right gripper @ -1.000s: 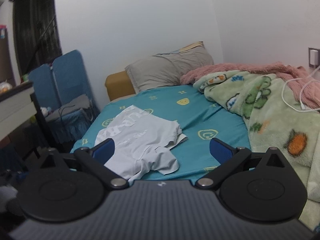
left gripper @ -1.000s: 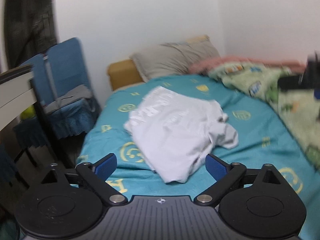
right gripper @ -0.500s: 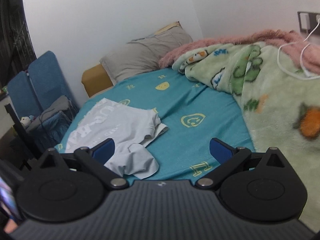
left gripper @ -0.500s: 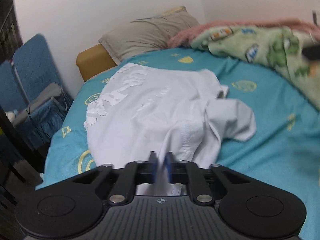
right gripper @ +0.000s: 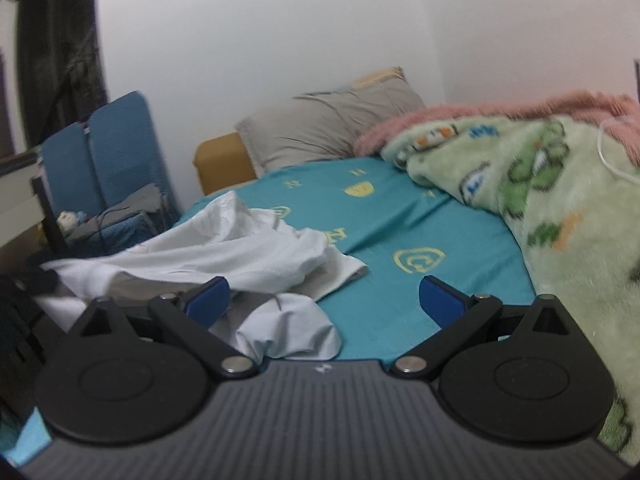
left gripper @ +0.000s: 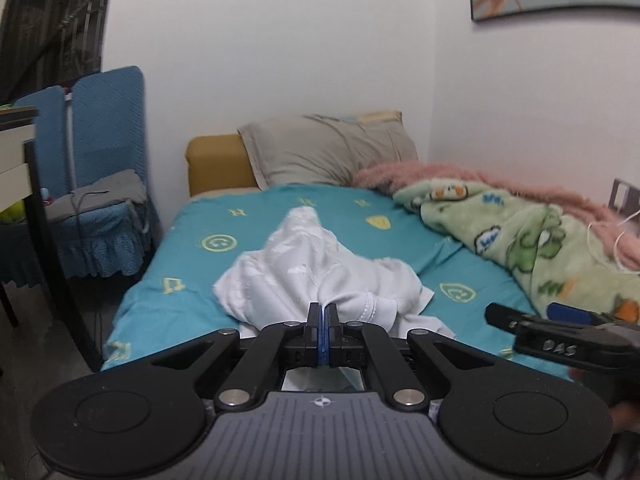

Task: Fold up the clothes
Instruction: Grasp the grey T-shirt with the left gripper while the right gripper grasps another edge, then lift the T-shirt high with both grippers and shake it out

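One gripper has the cloth. In the left wrist view, the left gripper is clamped together on a bunched edge of the white shirt, which is drawn up from the teal bed sheet into a ridge toward the pillow. The pinch seems to take several layers at once, so I think a lift could raise the shirt as a lump and not open it, or the thin hem could slip out. The right gripper is seen at the right edge, near the green blanket.

In the right wrist view, the right gripper has its fingers wide apart and holds nothing. A loose part of the white shirt lies just before its left finger. If it closes here, it may catch the wrong fold, or the sheet below.
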The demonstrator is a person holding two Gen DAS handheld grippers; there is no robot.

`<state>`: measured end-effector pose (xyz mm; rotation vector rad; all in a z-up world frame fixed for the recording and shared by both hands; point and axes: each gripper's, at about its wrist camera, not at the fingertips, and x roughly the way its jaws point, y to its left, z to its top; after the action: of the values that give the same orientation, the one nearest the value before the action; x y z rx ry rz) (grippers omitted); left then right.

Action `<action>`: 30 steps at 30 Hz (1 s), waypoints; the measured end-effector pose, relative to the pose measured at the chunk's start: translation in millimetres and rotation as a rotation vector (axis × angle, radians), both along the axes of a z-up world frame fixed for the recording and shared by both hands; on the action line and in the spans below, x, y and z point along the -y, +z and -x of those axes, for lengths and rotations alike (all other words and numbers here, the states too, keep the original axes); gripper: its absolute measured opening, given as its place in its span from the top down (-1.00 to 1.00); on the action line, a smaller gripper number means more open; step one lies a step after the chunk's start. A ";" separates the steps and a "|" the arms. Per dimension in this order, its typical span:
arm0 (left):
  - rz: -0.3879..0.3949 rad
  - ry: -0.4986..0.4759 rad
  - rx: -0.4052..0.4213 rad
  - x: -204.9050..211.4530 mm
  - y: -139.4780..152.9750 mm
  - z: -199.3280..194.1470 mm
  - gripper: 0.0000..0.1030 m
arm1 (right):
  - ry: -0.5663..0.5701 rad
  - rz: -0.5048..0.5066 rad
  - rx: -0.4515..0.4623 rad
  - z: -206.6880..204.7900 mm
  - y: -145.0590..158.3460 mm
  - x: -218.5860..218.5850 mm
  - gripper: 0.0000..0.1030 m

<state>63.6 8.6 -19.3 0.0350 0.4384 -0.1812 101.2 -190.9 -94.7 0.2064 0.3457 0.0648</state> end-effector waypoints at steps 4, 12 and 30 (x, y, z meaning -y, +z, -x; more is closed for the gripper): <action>0.066 0.032 0.043 -25.2 20.2 36.5 0.99 | 0.055 0.069 0.020 15.4 9.5 -18.0 -1.00; 0.211 0.037 0.049 -61.3 29.2 61.2 0.99 | 0.194 0.197 -0.012 30.5 20.8 -68.5 -1.00; 0.372 0.184 -0.032 -102.6 -6.2 14.6 0.99 | 0.307 0.260 -0.122 -47.9 -36.1 -122.8 -1.00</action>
<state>48.9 111.2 -25.6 -0.3732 0.4316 -0.0796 149.1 -68.2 -130.7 -0.1024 0.5012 0.3089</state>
